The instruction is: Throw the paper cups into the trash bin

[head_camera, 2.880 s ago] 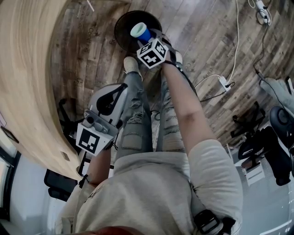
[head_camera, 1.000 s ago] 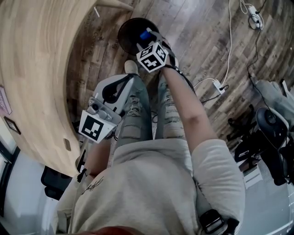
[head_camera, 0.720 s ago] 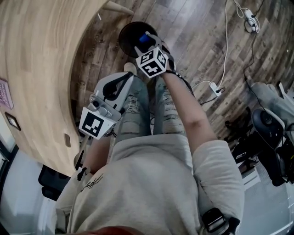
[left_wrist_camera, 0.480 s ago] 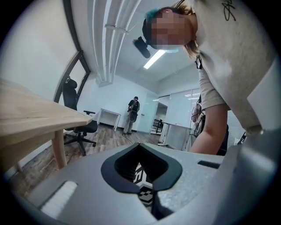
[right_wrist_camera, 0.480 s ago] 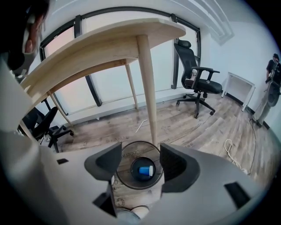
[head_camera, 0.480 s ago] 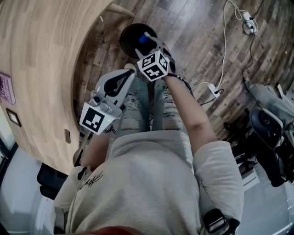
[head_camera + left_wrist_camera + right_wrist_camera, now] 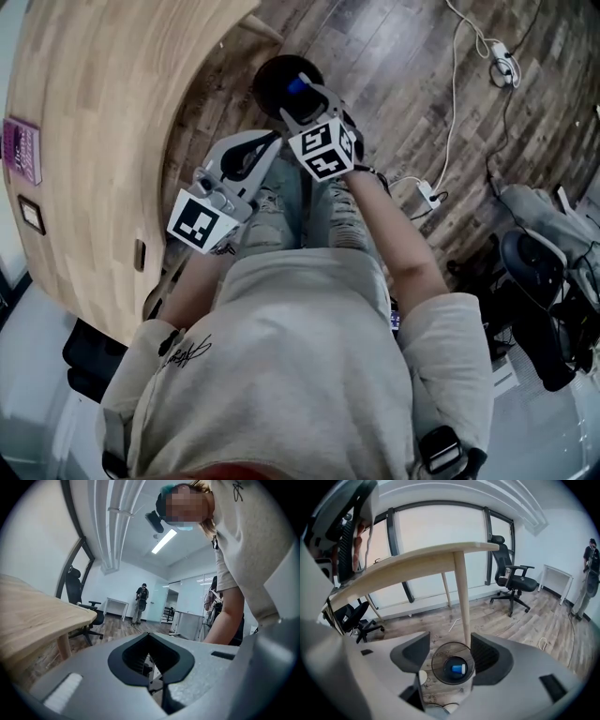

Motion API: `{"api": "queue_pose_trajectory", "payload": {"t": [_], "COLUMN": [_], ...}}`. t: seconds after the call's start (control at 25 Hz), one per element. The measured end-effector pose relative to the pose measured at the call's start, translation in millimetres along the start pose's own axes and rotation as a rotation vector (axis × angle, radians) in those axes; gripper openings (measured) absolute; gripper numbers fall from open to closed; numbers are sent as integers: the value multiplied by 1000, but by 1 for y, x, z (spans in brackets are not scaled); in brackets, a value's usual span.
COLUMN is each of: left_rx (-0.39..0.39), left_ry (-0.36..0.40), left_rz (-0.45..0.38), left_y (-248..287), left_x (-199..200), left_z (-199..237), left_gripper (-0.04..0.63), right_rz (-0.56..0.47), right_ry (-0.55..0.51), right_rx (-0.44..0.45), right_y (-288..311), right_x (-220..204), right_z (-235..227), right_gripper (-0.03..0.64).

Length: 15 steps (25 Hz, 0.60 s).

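While I hold the right gripper [image 7: 450, 654] above the black trash bin [image 7: 439, 660], its jaws stand apart with nothing between them. The blue paper cup [image 7: 457, 669] lies on its side at the bin's bottom. My left gripper [image 7: 267, 142], jaws closed and empty, sits by the person's knees, near the wooden bench [image 7: 94, 141].
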<state>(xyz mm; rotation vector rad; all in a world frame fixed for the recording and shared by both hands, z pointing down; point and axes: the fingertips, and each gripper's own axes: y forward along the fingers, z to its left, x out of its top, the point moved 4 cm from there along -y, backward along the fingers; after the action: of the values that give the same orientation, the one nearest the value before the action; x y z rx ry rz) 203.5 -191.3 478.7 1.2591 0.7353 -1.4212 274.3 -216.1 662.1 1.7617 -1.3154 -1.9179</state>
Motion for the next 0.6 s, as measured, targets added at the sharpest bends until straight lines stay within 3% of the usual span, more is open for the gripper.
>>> {"api": "queue_pose_trajectory", "payload": {"t": [0.6], "left_rx": [31], "left_ry": [57], "left_rz": [-83], "left_y": [-18], "left_x": [58], "left_z": [-5], "left_gripper": [3], "right_rz": [-163], "right_ry": [-35], "right_rx": [-54], "right_y": [-94], "right_x": [70], "right_z": [1], "right_gripper": [268]}}
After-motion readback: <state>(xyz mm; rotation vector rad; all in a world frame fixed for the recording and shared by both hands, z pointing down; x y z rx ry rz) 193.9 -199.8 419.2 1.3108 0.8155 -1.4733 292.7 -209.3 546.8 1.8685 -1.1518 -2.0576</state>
